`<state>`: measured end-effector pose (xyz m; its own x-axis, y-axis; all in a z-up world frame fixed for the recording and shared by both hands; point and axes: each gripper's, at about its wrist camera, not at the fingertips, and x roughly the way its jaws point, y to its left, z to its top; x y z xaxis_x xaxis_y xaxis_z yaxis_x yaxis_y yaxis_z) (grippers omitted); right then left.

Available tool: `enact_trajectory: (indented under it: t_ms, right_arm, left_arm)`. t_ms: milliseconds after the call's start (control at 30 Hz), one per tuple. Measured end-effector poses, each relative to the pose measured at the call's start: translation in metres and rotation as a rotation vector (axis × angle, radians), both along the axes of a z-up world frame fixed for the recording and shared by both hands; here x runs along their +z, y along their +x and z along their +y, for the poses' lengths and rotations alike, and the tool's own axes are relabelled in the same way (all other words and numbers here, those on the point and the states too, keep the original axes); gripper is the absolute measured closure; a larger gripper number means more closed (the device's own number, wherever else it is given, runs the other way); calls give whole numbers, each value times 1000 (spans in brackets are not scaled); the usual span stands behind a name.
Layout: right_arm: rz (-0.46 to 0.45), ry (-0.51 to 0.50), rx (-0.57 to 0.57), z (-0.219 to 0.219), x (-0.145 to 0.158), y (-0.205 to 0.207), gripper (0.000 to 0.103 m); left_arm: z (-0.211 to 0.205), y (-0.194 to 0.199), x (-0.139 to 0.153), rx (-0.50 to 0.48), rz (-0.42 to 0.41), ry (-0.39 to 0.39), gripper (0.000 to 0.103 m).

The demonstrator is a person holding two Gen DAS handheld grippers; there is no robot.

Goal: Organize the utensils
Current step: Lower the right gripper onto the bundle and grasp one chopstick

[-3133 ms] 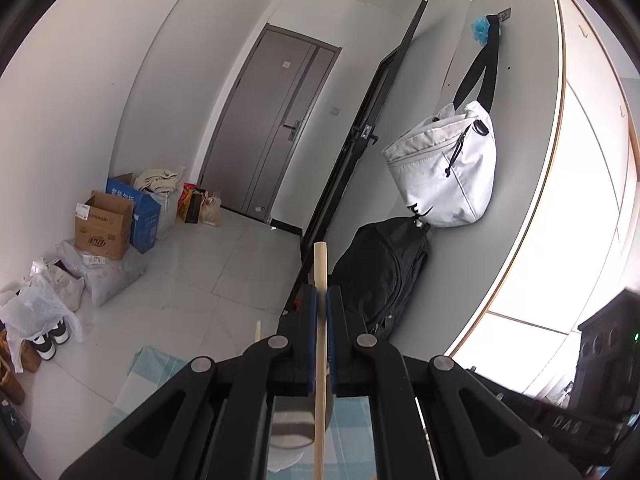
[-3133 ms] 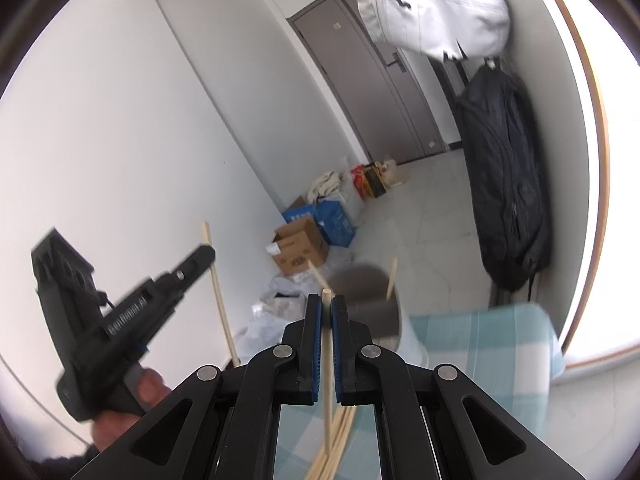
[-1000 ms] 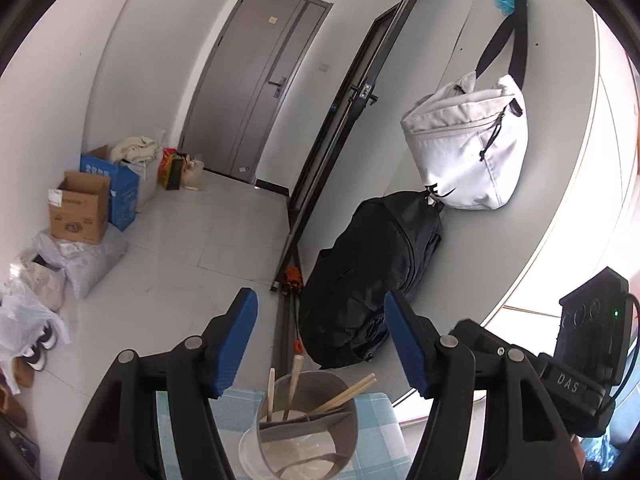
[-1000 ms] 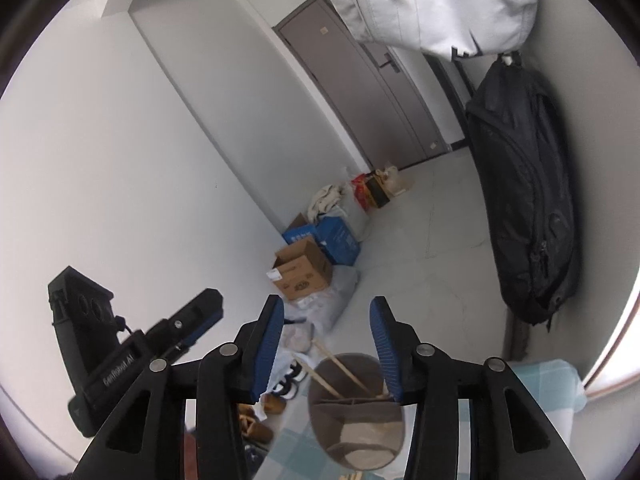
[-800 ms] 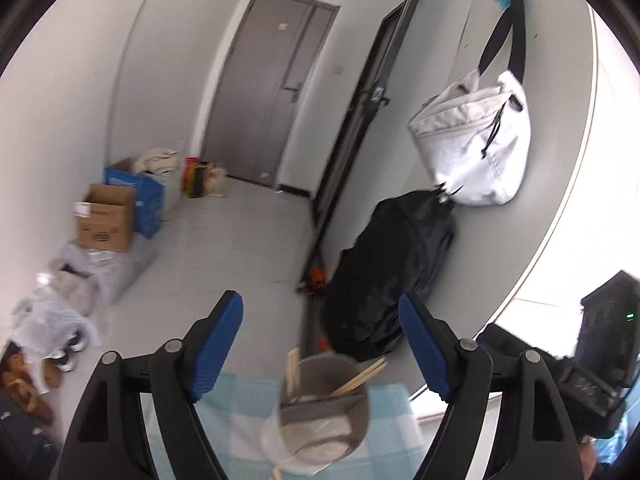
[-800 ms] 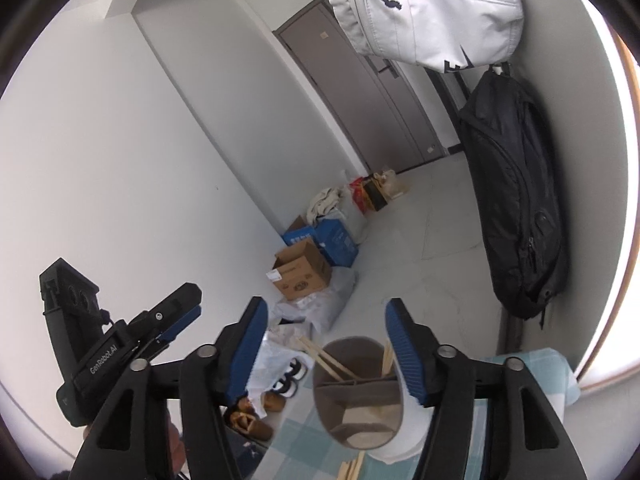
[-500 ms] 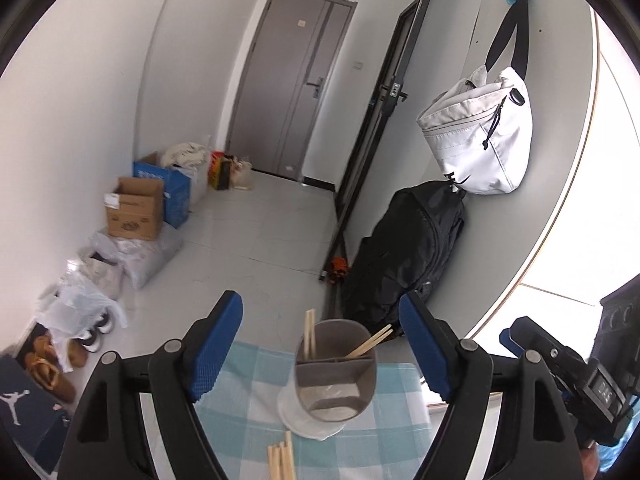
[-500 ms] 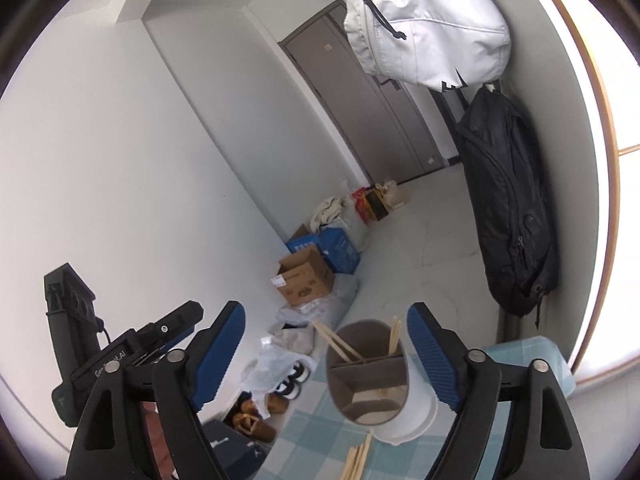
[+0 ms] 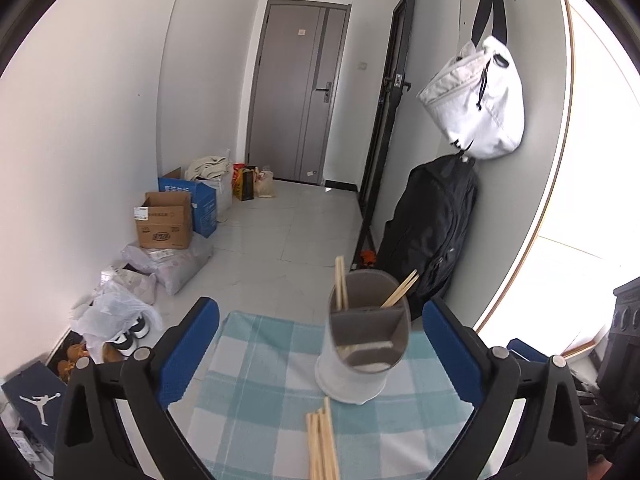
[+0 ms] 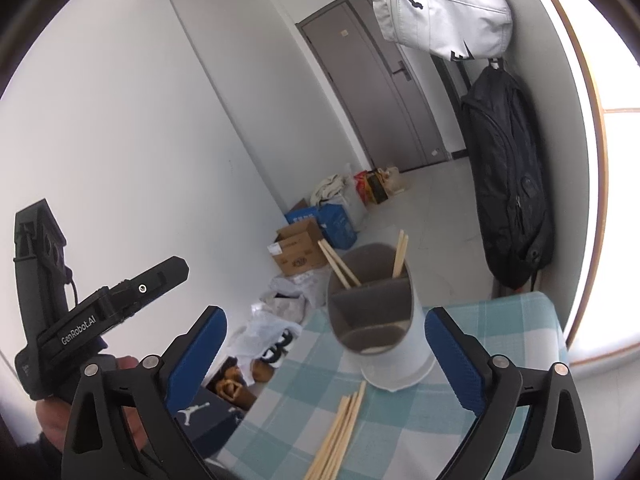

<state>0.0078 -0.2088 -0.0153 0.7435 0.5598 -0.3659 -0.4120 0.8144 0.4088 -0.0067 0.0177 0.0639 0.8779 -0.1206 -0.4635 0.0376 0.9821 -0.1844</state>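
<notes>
Now both chopsticks (image 9: 342, 289) stand in holder (image 9: 366, 336).

a grey-and-white utensil holder (image 9: 366, 342) (image 10: 378, 322) stands upright on the checked cloth, split inside by dividers. two pairs of wooden chopsticks (image 9: 341, 289) (image 10: 339, 265) stick up from its rear compartments, one pair near vertical, the other leaning outward. a bundle of loose chopsticks (image 9: 322, 442) (image 10: 340, 432) lies flat just before its base.
</notes>
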Motion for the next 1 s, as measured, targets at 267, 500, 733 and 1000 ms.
enact_trajectory:
  t_ms: [267,500,733,1000]
  right_arm:
    - [53,-121,2,17,-37,-1,2]
    - [213,-196,47,34,-78,16,6]
    - [457,-206,121,56,-129,50,47]
    - [557,-255,133,89,-150,86,69]
  left_arm:
    - [15,-1,-45,29,71,-20,3]
    - [42,8,-79,75,166,-70,3]
    - [69,12,-96,137,235,-108,3]
    - [81,17,-103,166,270,-106,3]
